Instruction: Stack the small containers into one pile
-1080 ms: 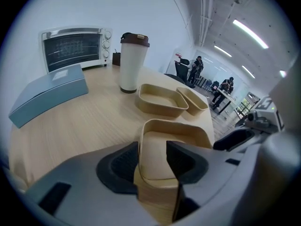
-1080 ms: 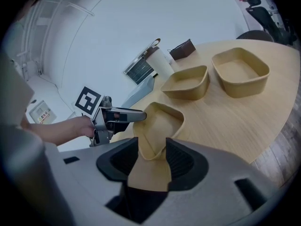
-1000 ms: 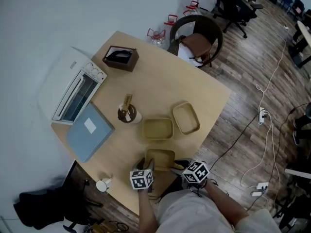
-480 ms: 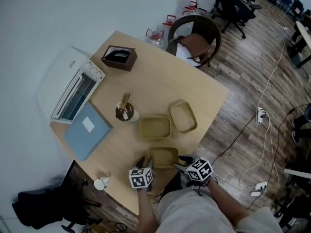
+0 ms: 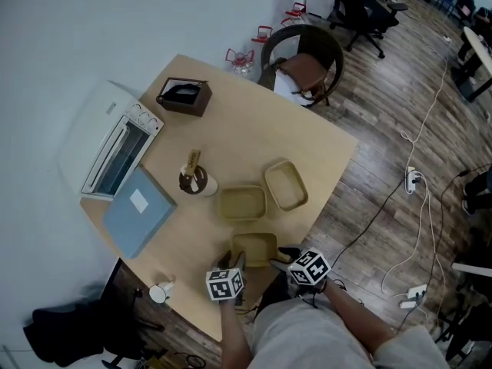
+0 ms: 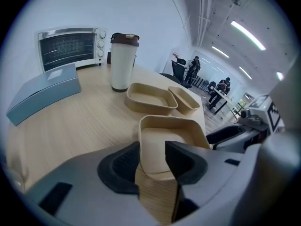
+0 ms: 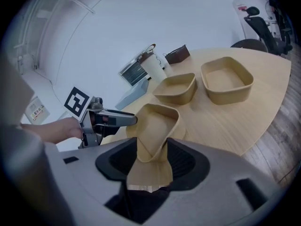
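Three tan open containers sit on the wooden table. The nearest container lies at the front edge, between both grippers. My left gripper straddles its left near corner, and its jaws are closing on the wall. At the container's right end, my right gripper pinches the buckled wall while its jaws are opening. A second container stands just beyond. The third container lies to its right.
A lidded cup stands left of the containers. A blue box and a toaster oven are at the left edge, a brown box at the back. A small white cup sits front left, a chair behind.
Both grippers stay at the nearest container. The right gripper has drawn in a little towards the container's right end. The other two containers have not moved.
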Available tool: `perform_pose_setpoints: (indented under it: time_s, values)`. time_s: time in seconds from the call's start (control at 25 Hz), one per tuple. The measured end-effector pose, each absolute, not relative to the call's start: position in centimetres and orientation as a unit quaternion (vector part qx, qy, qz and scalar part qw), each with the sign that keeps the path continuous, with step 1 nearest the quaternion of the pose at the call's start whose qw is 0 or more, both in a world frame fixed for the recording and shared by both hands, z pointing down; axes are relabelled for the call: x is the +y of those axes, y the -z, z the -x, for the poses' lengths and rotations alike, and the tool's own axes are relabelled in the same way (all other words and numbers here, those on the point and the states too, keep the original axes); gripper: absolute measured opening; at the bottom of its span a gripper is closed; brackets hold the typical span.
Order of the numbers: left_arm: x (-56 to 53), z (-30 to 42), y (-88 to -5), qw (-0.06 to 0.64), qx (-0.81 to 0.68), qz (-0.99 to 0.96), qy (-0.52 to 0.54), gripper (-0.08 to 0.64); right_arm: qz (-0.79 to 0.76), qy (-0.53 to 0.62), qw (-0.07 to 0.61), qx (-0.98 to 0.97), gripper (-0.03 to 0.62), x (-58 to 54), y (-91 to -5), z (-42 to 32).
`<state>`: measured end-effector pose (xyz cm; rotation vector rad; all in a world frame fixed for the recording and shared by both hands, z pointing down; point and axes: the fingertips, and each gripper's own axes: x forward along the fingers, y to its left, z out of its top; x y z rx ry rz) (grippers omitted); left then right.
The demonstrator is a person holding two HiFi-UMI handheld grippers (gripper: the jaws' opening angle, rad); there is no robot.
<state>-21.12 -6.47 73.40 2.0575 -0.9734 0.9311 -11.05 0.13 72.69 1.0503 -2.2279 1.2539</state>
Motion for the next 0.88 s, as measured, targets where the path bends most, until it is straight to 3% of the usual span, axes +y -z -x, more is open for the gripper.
perform_pose_setpoints:
  time_s: [0.88]
  values:
    - [-13.8, 19.6, -66.6, 0.285, -0.363, -0.837, -0.293, 0.164, -0.417, -0.395, 0.130, -0.808, 0.204, -7.4, -66.6, 9.9]
